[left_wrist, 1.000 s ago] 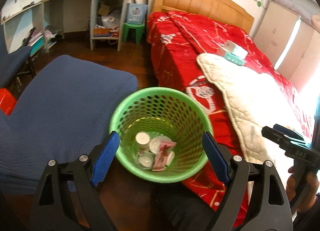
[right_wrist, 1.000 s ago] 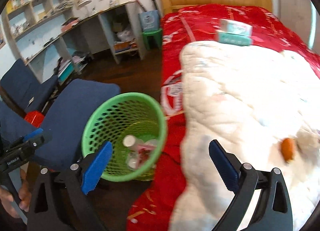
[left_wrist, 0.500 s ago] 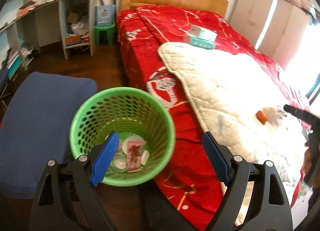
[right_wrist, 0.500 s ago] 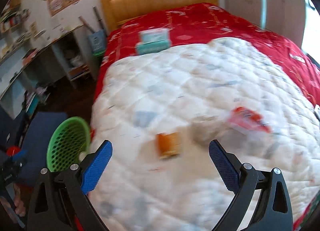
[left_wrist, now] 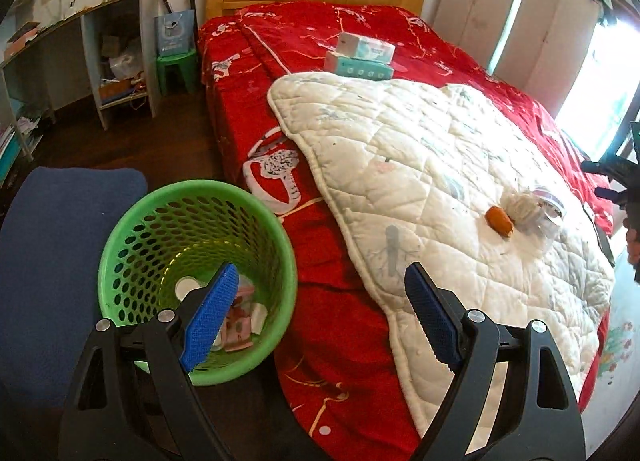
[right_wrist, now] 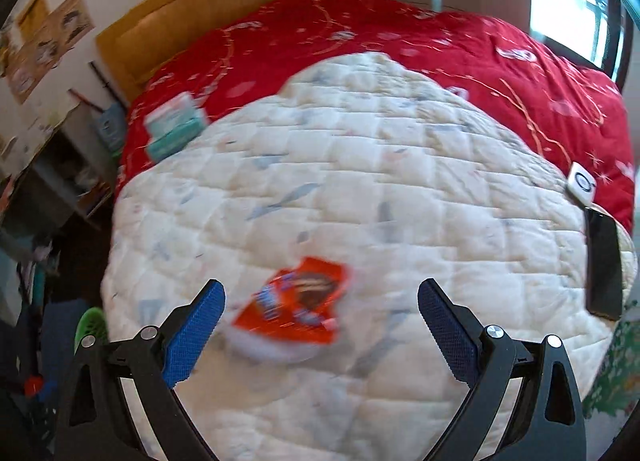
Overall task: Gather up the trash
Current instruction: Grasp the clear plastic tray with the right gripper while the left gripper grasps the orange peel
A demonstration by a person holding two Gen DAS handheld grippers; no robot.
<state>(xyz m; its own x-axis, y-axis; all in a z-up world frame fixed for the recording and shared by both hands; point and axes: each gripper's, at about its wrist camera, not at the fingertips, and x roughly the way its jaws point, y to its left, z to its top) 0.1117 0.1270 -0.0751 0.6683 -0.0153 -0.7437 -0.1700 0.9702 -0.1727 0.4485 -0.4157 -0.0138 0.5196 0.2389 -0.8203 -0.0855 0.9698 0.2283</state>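
1. At the far left of the left wrist view, the green basket (left_wrist: 196,273) is seen on the floor beside the red bed (left_wrist: 320,221), with several discarded pieces already lying at its bottom.
2. The left gripper (left_wrist: 320,313) is held spread wide with nothing between its jaws; its left blue pad overlaps the basket's mouth, its right one the edge of the white quilt (left_wrist: 440,165).
3. Further right on the quilt, an orange piece (left_wrist: 499,220), a crumpled tissue (left_wrist: 520,207) and a clear wrapper (left_wrist: 550,207) are clustered together, well apart from the left gripper.
4. In the right wrist view (blurred), an orange snack wrapper (right_wrist: 296,301) lies flat on the quilt, its long axis running from lower left to upper right.
5. The right gripper (right_wrist: 320,333) is likewise released and empty; the wrapper sits just ahead of it, nearer the left pad than the right.
6. The right hand is judged the nearer one, so a short reach forward and slightly left would be called for before closing.
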